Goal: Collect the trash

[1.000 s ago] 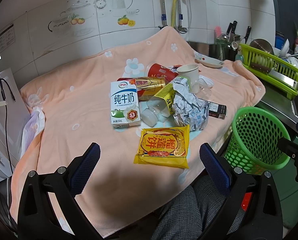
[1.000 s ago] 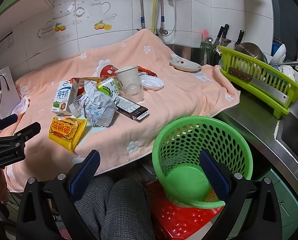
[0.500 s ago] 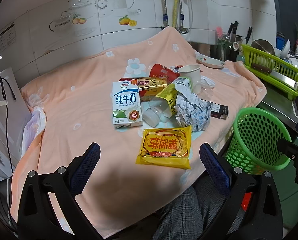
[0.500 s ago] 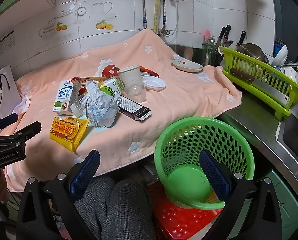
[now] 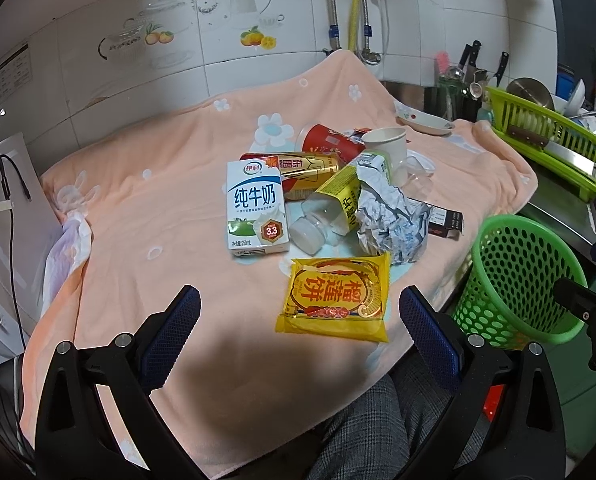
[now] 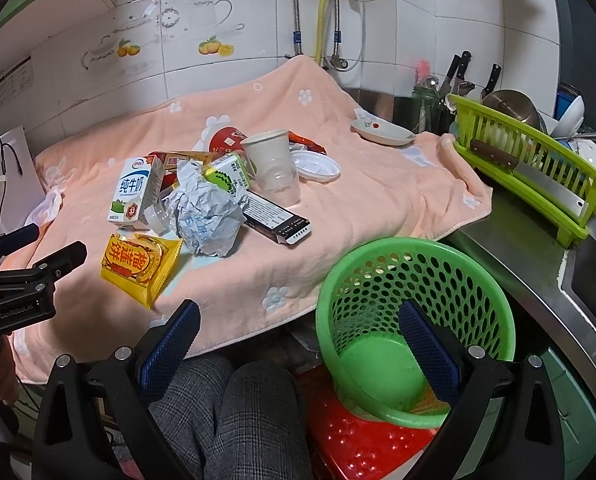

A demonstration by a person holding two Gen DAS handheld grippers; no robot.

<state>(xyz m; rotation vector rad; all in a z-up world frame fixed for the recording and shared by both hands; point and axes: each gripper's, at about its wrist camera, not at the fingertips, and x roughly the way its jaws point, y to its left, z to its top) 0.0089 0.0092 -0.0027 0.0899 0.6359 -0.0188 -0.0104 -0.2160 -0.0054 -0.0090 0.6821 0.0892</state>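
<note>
A pile of trash lies on the peach towel (image 5: 146, 208): a yellow snack packet (image 5: 336, 302) nearest me, a white milk carton (image 5: 256, 210), a crumpled paper ball (image 5: 390, 216), a clear bottle (image 5: 326, 220), a gold can (image 5: 306, 170), a red cup (image 5: 330, 140) and a white paper cup (image 5: 386, 144). The packet (image 6: 138, 264), the paper ball (image 6: 206, 216) and a black box (image 6: 278, 220) also show in the right wrist view. A green perforated basket (image 6: 414, 320) stands below the table edge. My left gripper (image 5: 298, 320) is open, just short of the packet. My right gripper (image 6: 296, 340) is open over the basket's left rim.
A green dish rack (image 6: 538, 172) with a knife and dishes stands on the steel counter at right. A small dish (image 6: 382, 132) lies at the towel's far right. A red stool (image 6: 362, 440) is under the basket. My knees in grey trousers (image 6: 226, 408) are below.
Both grippers have drifted slightly forward and left; the trash pile sits a little farther right and nearer in both views. Nothing was picked up.
</note>
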